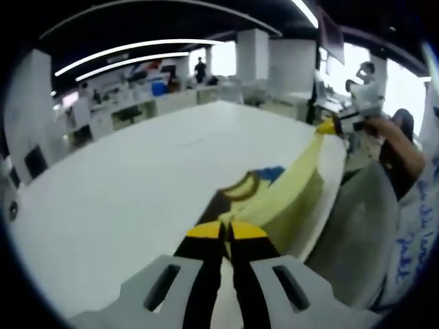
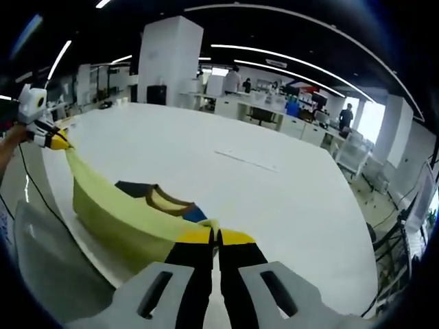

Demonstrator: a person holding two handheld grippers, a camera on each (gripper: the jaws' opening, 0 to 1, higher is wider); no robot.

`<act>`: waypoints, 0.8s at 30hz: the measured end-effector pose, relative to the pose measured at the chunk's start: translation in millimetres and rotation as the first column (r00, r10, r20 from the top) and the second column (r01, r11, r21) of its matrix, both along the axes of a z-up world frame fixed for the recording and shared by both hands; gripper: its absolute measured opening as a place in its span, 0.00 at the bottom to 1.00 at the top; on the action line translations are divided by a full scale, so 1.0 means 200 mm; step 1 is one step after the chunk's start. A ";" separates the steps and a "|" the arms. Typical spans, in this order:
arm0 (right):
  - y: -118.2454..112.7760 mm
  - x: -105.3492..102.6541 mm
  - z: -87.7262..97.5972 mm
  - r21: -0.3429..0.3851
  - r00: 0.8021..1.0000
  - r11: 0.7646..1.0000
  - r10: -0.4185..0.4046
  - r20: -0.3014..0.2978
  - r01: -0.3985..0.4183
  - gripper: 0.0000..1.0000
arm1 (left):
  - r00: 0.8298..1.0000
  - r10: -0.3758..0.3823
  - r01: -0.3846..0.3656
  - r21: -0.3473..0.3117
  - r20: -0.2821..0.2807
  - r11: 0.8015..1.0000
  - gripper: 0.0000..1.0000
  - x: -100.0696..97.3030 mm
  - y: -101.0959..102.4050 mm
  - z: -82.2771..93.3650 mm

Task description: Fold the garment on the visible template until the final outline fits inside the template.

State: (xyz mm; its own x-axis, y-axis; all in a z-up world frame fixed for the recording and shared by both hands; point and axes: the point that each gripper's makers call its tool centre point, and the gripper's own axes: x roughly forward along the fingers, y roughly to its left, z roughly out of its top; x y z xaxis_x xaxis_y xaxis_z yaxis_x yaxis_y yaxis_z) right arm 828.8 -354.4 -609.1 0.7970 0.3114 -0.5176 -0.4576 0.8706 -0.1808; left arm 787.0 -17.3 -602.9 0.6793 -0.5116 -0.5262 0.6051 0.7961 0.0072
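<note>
A yellow-green garment point(image 1: 291, 195) with a dark neck area and a blue patch hangs stretched between both grippers over the near edge of the white table point(image 1: 137, 192). My left gripper point(image 1: 226, 232) is shut on one end of it, jaws pressed together. My right gripper point(image 1: 335, 125) holds the far end at the upper right. In the right gripper view, the right gripper point(image 2: 217, 238) is shut on the garment point(image 2: 113, 205), and the left gripper point(image 2: 58, 142) grips the other end at the far left. The cloth sags onto the table edge.
Faint thin marks point(image 2: 247, 161) lie on the table point(image 2: 288, 205) beyond the garment. A grey chair point(image 1: 357, 226) stands beside the table edge, and a person's arm point(image 1: 401, 147) reaches from the right. Desks, pillars and people fill the office behind.
</note>
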 end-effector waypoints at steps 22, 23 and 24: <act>0.05 0.06 -0.20 0.012 0.995 0.999 0.034 -0.096 -0.033 0.03 | 0.998 -0.022 0.034 0.198 -0.060 0.980 0.00 0.12 0.03 -0.26; 0.05 0.07 -0.21 0.010 0.995 0.999 0.035 -0.098 -0.034 0.03 | 0.998 -0.026 0.037 0.195 -0.057 0.980 0.00 0.13 0.03 -0.26; 0.04 0.08 -0.22 0.008 0.994 1.000 0.031 -0.101 -0.030 0.03 | 0.998 -0.026 0.036 0.192 -0.056 0.981 0.00 0.14 0.03 -0.27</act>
State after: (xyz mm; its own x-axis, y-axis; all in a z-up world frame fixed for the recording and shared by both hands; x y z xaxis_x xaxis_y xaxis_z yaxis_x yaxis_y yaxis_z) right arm 845.3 -346.3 -653.3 0.7304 0.3385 -0.5932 -0.4999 0.8568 -0.1266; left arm 815.6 -12.2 -656.1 0.6334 -0.4173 -0.6516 0.6332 0.7635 0.1266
